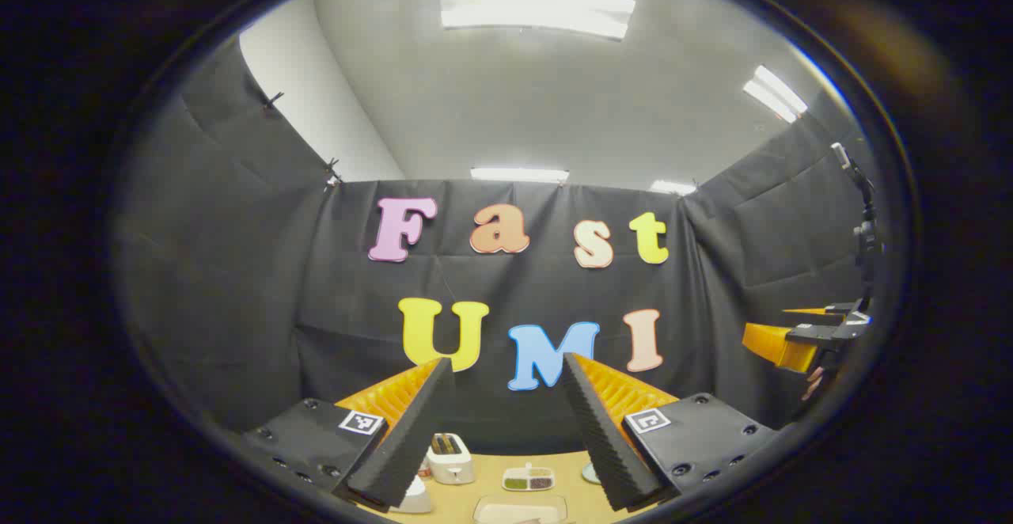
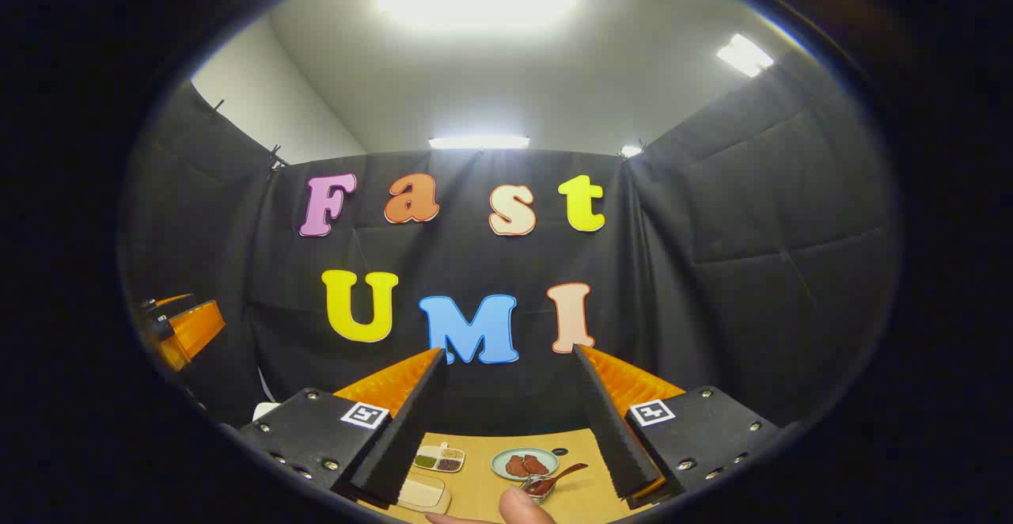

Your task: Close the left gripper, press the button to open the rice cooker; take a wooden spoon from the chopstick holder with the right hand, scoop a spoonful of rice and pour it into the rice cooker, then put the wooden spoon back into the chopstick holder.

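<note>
While both tools were held high and level toward the booth's back wall, nothing of the task showed as begun.

Nearest, lower edge of the left gripper view: left gripper (image 1: pixel 506 429), fingers spread wide, nothing between them. It had yet to be brought together for the button press.

Nearest, lower edge of the right gripper view: right gripper (image 2: pixel 510 421), fingers equally wide apart, holding nothing. A fingertip (image 2: pixel 518 506) of the person intruded at bottom centre.

Next, bottom of the left gripper view, on the tan table (image 1: pixel 570 472):
- white toaster (image 1: pixel 449 457), lower left of centre;
- white rounded item (image 1: pixel 413 497) beside the left finger, possibly the rice cooker; too little shown to say;
- small divided dish (image 1: pixel 528 478) of grains, centre;
- clear container (image 1: pixel 518 510) at the very bottom, contents unclear.

Bottom of the right gripper view, on the same table:
- pale lidded box (image 2: pixel 423 492), lower left;
- divided dish, just beyond it;
- plate (image 2: pixel 524 464) with brown pieces, centre;
- small cup with a dark spoon (image 2: pixel 554 478), just below the plate. Whether this was the wooden spoon and chopstick holder could not be told.

Farther, right edge of the left gripper view: the right gripper, orange and black, well apart.

Judgement: all steps remained, namely closing, pressing, fetching the spoon, scooping, pouring, returning.
</note>
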### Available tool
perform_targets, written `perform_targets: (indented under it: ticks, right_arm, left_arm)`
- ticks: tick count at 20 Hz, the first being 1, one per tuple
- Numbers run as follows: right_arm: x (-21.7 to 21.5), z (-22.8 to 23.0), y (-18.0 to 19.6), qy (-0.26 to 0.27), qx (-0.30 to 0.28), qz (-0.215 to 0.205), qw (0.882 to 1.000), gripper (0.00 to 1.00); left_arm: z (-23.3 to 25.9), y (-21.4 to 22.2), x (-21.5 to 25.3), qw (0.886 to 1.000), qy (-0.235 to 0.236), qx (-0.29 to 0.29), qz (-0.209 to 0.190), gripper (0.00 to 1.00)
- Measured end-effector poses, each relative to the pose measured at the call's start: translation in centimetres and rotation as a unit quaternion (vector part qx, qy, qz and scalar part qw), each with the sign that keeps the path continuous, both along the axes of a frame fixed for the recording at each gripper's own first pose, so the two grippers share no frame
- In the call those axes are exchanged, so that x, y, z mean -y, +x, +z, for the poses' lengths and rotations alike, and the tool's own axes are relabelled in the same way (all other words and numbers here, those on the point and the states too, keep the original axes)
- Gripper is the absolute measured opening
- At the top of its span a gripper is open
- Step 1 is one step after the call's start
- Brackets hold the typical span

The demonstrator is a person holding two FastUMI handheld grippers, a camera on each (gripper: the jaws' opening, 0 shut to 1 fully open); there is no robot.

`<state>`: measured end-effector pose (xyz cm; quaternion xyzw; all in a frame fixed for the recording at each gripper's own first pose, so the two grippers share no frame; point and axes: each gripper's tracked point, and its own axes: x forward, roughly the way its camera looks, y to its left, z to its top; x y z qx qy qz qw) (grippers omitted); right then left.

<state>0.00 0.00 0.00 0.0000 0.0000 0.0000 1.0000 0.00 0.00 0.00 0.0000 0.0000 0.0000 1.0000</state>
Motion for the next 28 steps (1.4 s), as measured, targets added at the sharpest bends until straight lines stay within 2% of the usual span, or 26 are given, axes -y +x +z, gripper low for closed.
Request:
perform_targets:
  ticks: [5, 7, 9, 13, 20, 22, 25, 26, 28]
  right_arm:
    - [-1.5, -1.6, -0.2, -0.029, -0.021, -0.015, 0.999, 0.95]
    - [-2.4, -1.5, -0.2, -0.023, -0.026, -0.005, 0.999, 0.95]
    - [-2.5, -1.3, -0.1, -0.018, -0.025, 0.003, 1.0, 0.95]
    - [-2.8, -1.5, 0.1, -0.011, -0.031, 0.011, 0.999, 0.95]
    - [-2.6, -1.9, 0.7, -0.015, -0.032, 0.013, 0.999, 0.95]
    - [-3.6, -2.5, 1.0, -0.018, -0.031, 0.032, 0.999, 0.95]
    - [-4.8, -3.6, 0.6, 0.039, -0.049, 0.065, 0.996, 0.95]
    - [-3.8, -3.4, 0.9, 0.05, -0.039, 0.051, 0.997, 0.95]
    - [-1.5, -4.4, 1.3, 0.03, -0.038, 0.016, 0.999, 0.94]
  left_arm:
    - [-0.7, 0.3, -2.3, 1.0, 0.022, -0.003, -0.009, 0.93]
    - [-0.3, 0.0, -3.2, 1.0, 0.024, 0.003, 0.005, 0.93]
    - [-0.3, -0.2, -2.5, 1.0, 0.019, 0.001, 0.0, 0.93]
    - [-0.4, -0.6, -2.9, 0.999, 0.039, 0.001, 0.005, 0.93]
    - [-2.6, -0.3, -4.0, 0.999, 0.015, -0.027, 0.015, 0.95]
    - [-3.7, -0.1, -4.5, 0.999, 0.004, -0.04, 0.019, 0.95]
    - [-5.0, 0.1, -5.1, 0.998, 0.001, -0.055, 0.019, 0.93]
    - [-5.3, 0.2, -5.2, 0.998, 0.006, -0.056, 0.017, 0.93]
    - [-6.1, 0.2, -5.2, 0.998, 0.009, -0.062, 0.012, 0.93]
